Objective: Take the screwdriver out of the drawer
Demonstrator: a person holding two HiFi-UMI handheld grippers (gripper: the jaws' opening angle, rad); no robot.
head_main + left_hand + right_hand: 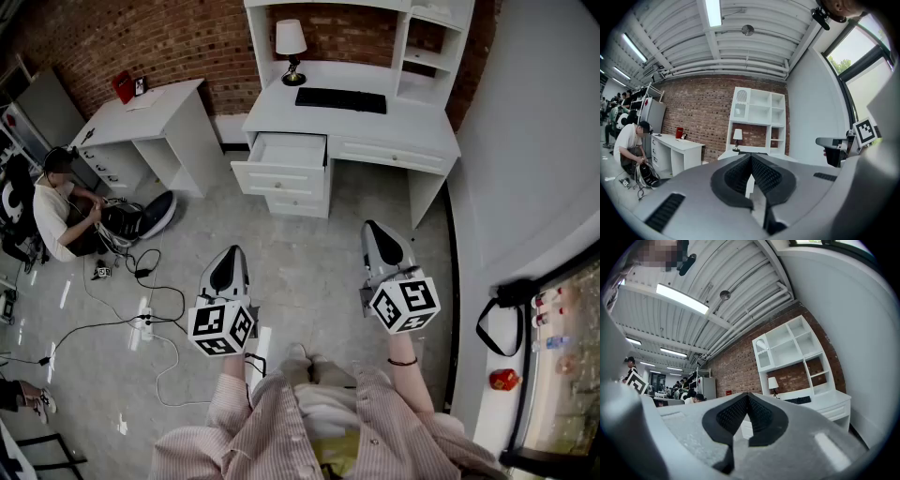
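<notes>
Left hand-held gripper (232, 253) and right hand-held gripper (373, 230) hover level, jaws pressed together and empty, well short of the open drawer (281, 150), probably poised to approach; the screwdriver isn't visible.

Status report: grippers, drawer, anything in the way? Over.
Left gripper and right gripper both shut, empty, short of the desk. Top drawer open; screwdriver not visible. Power strip on floor, off to the left.
</notes>
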